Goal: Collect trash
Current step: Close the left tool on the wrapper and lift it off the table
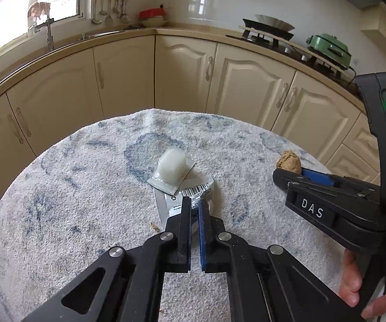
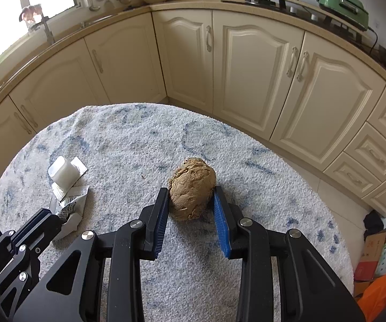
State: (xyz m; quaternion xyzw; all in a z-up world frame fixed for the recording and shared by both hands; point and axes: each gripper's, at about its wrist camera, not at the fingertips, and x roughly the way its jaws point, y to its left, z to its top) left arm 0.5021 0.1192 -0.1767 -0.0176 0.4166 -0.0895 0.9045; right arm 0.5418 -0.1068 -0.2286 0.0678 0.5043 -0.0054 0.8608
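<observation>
A crumpled silver wrapper (image 1: 175, 197) with a barcode lies on the round table's fleecy white-and-blue cloth (image 1: 85, 187). My left gripper (image 1: 195, 203) is shut on its near edge. A white plastic blister cup (image 1: 172, 167) rests on the wrapper's far end. In the right wrist view the left gripper (image 2: 58, 218) pinches the wrapper (image 2: 73, 201) at lower left, with the cup (image 2: 62, 173) behind it. My right gripper (image 2: 191, 191) is shut on a brown lumpy ball (image 2: 193, 185), a pad against each side. From the left wrist view that ball (image 1: 289, 161) sits at the right gripper's (image 1: 290, 171) tip.
Cream kitchen cabinets (image 2: 246, 67) curve around behind the table, under a counter with a green appliance (image 2: 343, 2). On the floor to the right are a cardboard box (image 2: 372, 255) and an orange bag (image 2: 378, 292). A small crumb (image 1: 154, 225) lies on the cloth. A hand (image 1: 351, 281) holds the right gripper.
</observation>
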